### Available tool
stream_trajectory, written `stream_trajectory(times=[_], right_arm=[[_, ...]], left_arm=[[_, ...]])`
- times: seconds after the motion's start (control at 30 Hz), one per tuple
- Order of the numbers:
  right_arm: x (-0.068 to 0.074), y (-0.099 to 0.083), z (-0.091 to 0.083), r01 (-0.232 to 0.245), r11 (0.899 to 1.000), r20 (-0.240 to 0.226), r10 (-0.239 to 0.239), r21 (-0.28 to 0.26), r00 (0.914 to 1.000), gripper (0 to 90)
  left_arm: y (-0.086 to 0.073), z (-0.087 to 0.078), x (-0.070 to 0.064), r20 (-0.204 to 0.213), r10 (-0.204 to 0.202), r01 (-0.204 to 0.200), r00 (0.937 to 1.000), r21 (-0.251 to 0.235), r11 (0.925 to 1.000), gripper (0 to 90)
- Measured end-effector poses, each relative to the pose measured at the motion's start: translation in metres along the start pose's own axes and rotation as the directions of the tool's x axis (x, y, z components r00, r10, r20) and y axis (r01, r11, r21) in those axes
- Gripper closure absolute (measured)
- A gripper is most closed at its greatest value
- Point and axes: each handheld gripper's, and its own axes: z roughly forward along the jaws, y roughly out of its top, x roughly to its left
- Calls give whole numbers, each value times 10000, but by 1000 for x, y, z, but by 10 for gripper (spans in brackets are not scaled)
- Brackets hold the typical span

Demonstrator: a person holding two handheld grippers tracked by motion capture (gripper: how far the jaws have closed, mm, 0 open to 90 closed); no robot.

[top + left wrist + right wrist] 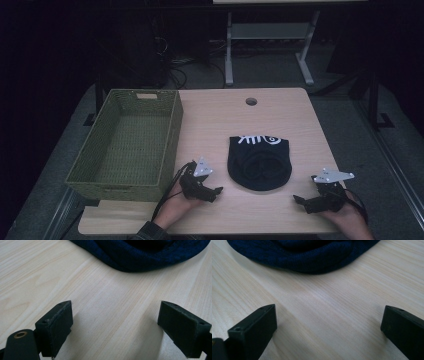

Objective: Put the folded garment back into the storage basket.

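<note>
Hat (pixel 260 162), dark knit with white lettering, lies flat on the table (pixel 300 125), right of the green woven basket (pixel 125 145). Left gripper (pixel 212 192) rests near the hat's left edge, right gripper (pixel 300 201) near its right; both jaws gape wide, holding nothing.

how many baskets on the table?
1. The green woven basket sits at the table's left edge, left of the dark knit hat and beyond the left gripper. Nothing shows inside it.
</note>
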Motion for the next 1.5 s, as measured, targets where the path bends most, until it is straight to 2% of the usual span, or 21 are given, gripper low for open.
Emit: stream_trajectory(times=[0.07, 0.1, 0.17, 0.27, 0.3, 0.4, 0.5, 0.53, 0.6, 0.63, 0.67, 0.7, 0.77, 0.83, 0.9, 1.2, 1.33, 1.5], right_arm=[[-1, 0, -1, -56, 10000, -5, 56, -41, 10000, 87], [-1, 0, -1, -56, 10000, -5, 56, -41, 10000, 87], [-3, 2, -6, -84, 9999, 32, 84, -80, 10000, 213], [-7, 6, -11, -170, 9994, 80, 172, -312, 9998, 312], [-9, 9, -14, -199, 9980, 166, 209, -605, 9996, 381], [-12, 12, -16, -236, 9960, 166, 251, -858, 9995, 474], [-16, 15, -14, -339, 9960, 43, 344, -826, 9994, 571], [-16, 15, -14, -339, 9960, 43, 344, -826, 9994, 571], [-19, 19, -14, -430, 9960, -61, 427, -777, 9991, 674], [-19, 19, -14, -430, 9960, -61, 427, -777, 9991, 674], [-21, 21, -14, -429, 9957, -118, 421, -820, 9990, 713], [-23, 24, -13, -503, 9948, -169, 490, -886, 9987, 778], [-25, 26, -12, -554, 9949, -285, 532, -847, 9982, 803], [-26, 30, -12, -620, 9944, -427, 585, -857, 9974, 866], [-29, 35, -12, -658, 9934, -515, 611, -941, 9968, 897], [-38, 54, -6, -638, 9943, -929, 558, -860, 9941, 900], [-40, 64, -2, -465, 9942, -903, 377, -973, 9952, 900], [-44, 72, 1, -599, 9935, -917, 510, -972, 9945, 900]], left_arm=[[0, 0, 0, -15, -4, 4, 10000, -4, 10000, 118], [0, 0, 0, -15, -4, 4, 10000, -4, 10000, 118], [0, 0, -1, -17, -13, 13, 10000, -7, 10000, 118], [0, 0, -1, -38, -40, 40, 10000, -13, 10000, 119], [0, 0, -1, -59, -72, 72, 10000, -15, 10000, 119], [0, 0, -1, -63, -57, 57, 10000, -17, 10000, 119], [0, 0, -1, -60, -67, 67, 10000, -21, 10000, 119], [0, 0, -1, -61, -65, 65, 10000, -20, 10000, 119], [0, 0, -1, -59, -67, 67, 10000, -19, 10000, 118], [0, 0, -1, -59, -67, 67, 10000, -19, 10000, 118], [0, 0, -1, -60, -64, 64, 10000, -18, 10000, 118], [0, 0, -1, -57, -67, 67, 10000, -14, 10000, 119], [0, 0, -1, -61, -53, 53, 10000, -15, 10000, 118], [0, 0, -1, -58, -44, 44, 10000, -11, 10000, 118], [0, 0, -1, -56, 3, -3, 10000, 28, 10000, 117], [1, 0, -1, -68, 18, -17, 10000, 59, 10000, 118], [1, 1, -1, -68, 9, -9, 10000, 48, 10000, 118], [0, 0, -1, -85, -28, 28, 10000, 37, 10000, 119]])
